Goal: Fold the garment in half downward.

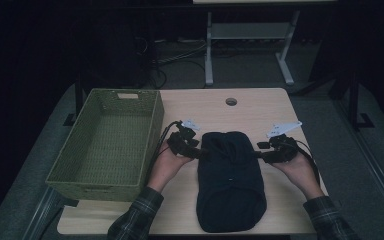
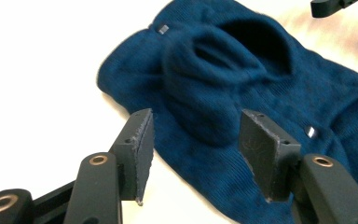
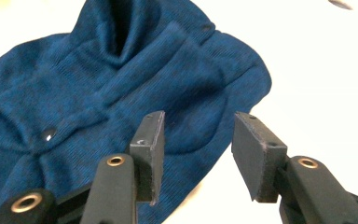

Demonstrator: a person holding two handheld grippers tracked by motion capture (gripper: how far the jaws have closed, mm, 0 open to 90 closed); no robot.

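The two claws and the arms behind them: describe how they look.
The left claw and right claw are black, each topped by a pale grey three-cornered plate, with a black cable trailing off. Close up, each has two flat, dark grey rectangular pads with small screw holes, on black links joined by brass-coloured rivets. The person wears dark plaid sleeves.

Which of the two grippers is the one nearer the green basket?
The left gripper, at the blue garment's left edge beside the basket; the right gripper is across the garment.
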